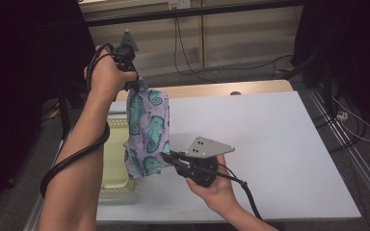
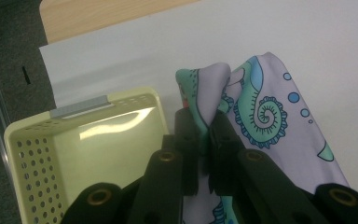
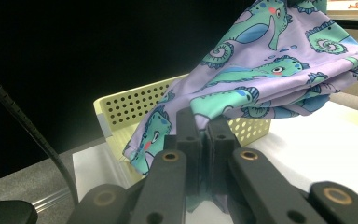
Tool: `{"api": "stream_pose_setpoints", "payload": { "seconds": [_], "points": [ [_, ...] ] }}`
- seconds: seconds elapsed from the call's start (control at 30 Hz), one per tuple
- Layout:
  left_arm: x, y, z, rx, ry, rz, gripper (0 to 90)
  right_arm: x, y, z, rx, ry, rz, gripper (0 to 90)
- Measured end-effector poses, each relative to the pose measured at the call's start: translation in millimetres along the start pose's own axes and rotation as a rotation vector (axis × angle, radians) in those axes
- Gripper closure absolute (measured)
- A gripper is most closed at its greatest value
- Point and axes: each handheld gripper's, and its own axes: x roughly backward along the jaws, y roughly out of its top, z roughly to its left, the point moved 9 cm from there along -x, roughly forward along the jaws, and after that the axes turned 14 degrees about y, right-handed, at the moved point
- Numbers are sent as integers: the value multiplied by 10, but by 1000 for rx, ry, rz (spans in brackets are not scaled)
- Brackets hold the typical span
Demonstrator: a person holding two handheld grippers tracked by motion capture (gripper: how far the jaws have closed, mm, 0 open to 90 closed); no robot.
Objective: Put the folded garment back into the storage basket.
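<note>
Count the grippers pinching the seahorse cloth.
2. The left gripper clamps the cloth at its top, held high; the right gripper clamps its lower edge, beside the yellow basket.

I see a soft, smooth printed cloth (image 1: 148,132), a glossy perforated plastic basket (image 2: 32,154), a matt white table (image 1: 270,144) and matt black fingers (image 2: 189,140).

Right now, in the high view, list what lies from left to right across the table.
Yellow basket → seahorse-print cloth → right gripper → bare white tabletop.
</note>
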Motion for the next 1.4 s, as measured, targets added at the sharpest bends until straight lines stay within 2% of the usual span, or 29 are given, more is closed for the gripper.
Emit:
{"api": "stream_pose_setpoints", "payload": {
  "seconds": [0.33, 0.37, 0.43, 0.47, 1.0, 1.4],
  "points": [
    [21, 1, 55, -3, 9, 2, 845, -29, 29, -20, 0, -4, -4, 875],
    [26, 2, 56, 8, 8, 1, 845, -34, 33, -14, 0, -2, -2, 875],
    [29, -4, 75, -1, 10, 4, 845, -45, 40, -3, 5, 1, -2, 875],
    [31, -3, 77, 12, 9, 1, 845, -50, 43, 1, 6, 1, -2, 875],
    [64, -37, 196, 8, 23, 2, 846, -165, 105, 55, 19, 21, 1, 876],
    [78, -70, 304, 26, 28, -2, 845, -246, 118, 86, 23, 33, 5, 876]
  ]
}}
